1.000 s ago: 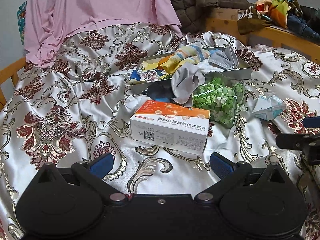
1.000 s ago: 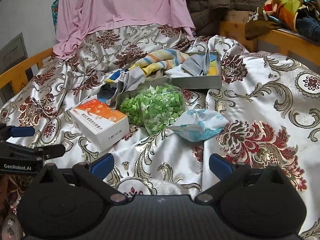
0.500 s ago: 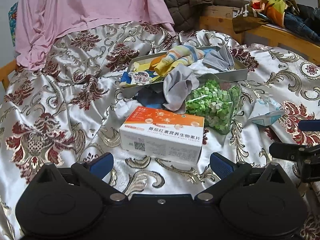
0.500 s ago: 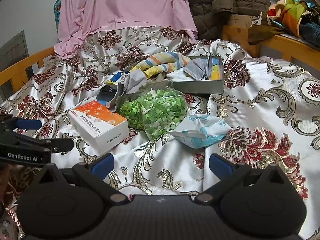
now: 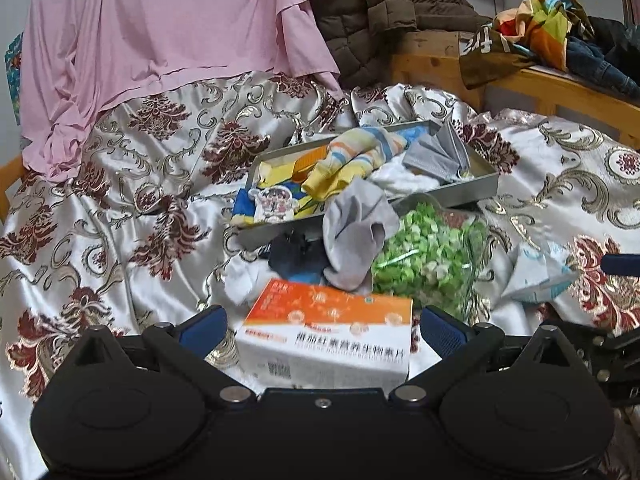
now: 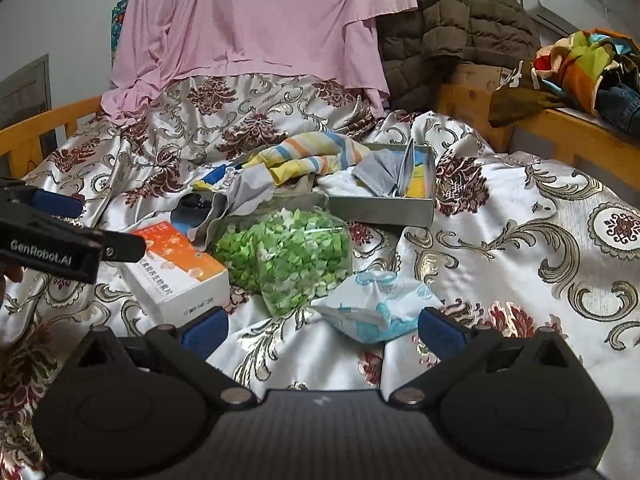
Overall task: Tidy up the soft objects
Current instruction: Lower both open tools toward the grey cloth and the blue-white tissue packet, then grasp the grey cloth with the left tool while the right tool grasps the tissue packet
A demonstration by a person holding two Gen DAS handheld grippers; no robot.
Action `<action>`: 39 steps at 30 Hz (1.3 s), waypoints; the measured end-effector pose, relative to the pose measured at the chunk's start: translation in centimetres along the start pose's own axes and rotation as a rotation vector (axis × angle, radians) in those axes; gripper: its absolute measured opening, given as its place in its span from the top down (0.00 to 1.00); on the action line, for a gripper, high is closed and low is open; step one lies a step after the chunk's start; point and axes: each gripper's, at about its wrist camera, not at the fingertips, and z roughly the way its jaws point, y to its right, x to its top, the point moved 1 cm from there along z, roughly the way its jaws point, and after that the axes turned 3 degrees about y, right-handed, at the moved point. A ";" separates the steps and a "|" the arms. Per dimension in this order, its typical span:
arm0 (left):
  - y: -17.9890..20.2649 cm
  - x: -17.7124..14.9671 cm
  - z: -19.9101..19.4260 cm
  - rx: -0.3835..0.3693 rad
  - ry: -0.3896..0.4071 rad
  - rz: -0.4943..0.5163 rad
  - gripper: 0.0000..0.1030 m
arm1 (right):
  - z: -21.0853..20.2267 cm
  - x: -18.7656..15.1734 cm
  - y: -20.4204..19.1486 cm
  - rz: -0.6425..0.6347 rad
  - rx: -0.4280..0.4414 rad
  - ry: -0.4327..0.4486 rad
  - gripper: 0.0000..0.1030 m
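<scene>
An orange and white box [image 5: 330, 332] lies on the satin bedspread right in front of my open left gripper [image 5: 322, 326], its near end between the jaws. It also shows in the right wrist view [image 6: 176, 268]. Behind it lie a bag of green pieces [image 5: 428, 260], a grey sock [image 5: 358, 232] and a metal tray [image 5: 468, 194] holding striped cloth [image 5: 360, 152] and a grey mask [image 5: 436, 156]. My right gripper [image 6: 322, 330] is open just before a white and blue tissue pack [image 6: 376, 306].
A pink garment [image 5: 160, 40] and a brown jacket [image 5: 392, 8] hang at the back. A wooden bed rail with piled clothes [image 5: 552, 40] runs along the right. A dark item [image 5: 296, 256] and a white sock [image 5: 244, 280] lie below the tray.
Both grippers have moved forward and lower. The box now reaches between the left jaws, and the tissue pack sits close to the right jaws. Both stay open.
</scene>
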 end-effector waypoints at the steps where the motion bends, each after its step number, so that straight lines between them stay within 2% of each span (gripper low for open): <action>1: 0.1 0.2 0.2 -0.001 0.003 0.002 0.01 | 0.1 0.0 0.0 0.001 -0.001 0.003 0.00; 6: 0.4 0.8 1.2 -0.009 0.011 0.016 0.01 | 0.8 0.3 0.6 0.002 -0.026 0.020 0.00; 11: 0.4 1.7 2.4 -0.031 0.016 0.053 0.01 | 1.5 0.5 1.2 0.018 0.006 0.013 0.00; 18: 0.3 3.4 5.2 -0.069 0.002 0.081 0.01 | 3.2 0.6 1.9 -0.026 -0.040 0.001 0.00; 23: 0.0 4.0 7.1 -0.098 -0.014 0.019 0.03 | 4.5 0.3 2.5 -0.023 -0.031 -0.022 0.00; 27: -0.1 3.9 8.3 -0.116 -0.020 -0.055 0.10 | 5.6 0.0 2.7 -0.030 -0.039 -0.036 0.00; 32: 0.5 3.6 9.3 -0.108 -0.026 -0.074 0.23 | 6.6 -0.2 2.9 -0.040 -0.042 -0.048 0.00; 39: 0.6 3.6 10.1 -0.103 -0.033 -0.095 0.47 | 7.3 -0.6 3.0 -0.032 -0.043 -0.056 0.03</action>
